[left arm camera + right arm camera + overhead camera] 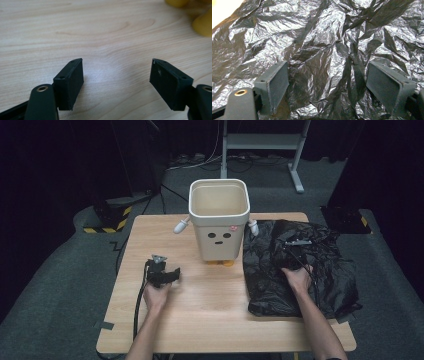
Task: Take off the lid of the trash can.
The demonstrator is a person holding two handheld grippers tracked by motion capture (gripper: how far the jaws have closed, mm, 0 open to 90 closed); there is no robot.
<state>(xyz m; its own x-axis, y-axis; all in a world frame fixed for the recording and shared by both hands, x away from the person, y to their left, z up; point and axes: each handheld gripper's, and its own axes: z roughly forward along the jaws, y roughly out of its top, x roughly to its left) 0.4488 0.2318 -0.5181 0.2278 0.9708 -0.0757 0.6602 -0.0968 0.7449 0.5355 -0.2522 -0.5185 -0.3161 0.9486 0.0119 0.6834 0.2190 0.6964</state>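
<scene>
At the near edge of the high view, two forearms come up onto the wooden table (210, 320). The left hand (156, 295) holds the left gripper (172, 274) over bare wood, left of centre, with a cable trailing back toward the table's near edge. In the left gripper view its jaws stand wide apart with nothing between them, just above the wood grain, and two yellow feet (203, 23) of the bin show at the top right corner.

The right hand (298, 277) holds the right gripper (292, 251) over a crumpled black plastic bag (330, 280), which lies spread flat on the right part of the table and reaches its right edge. In the right gripper view the jaws are also wide apart, hovering close over the wrinkled, shiny bag (324, 45); whether they touch the plastic I cannot tell. They grip none of it.

Farther back, at the middle of the table, stands a cream bin (219, 220), upright and open, with a face on its front, small arms at its sides and yellow feet below. The bag's left edge lies just beside it. Beyond the table, a grey metal stand (262, 142) rests on the dark floor.
</scene>
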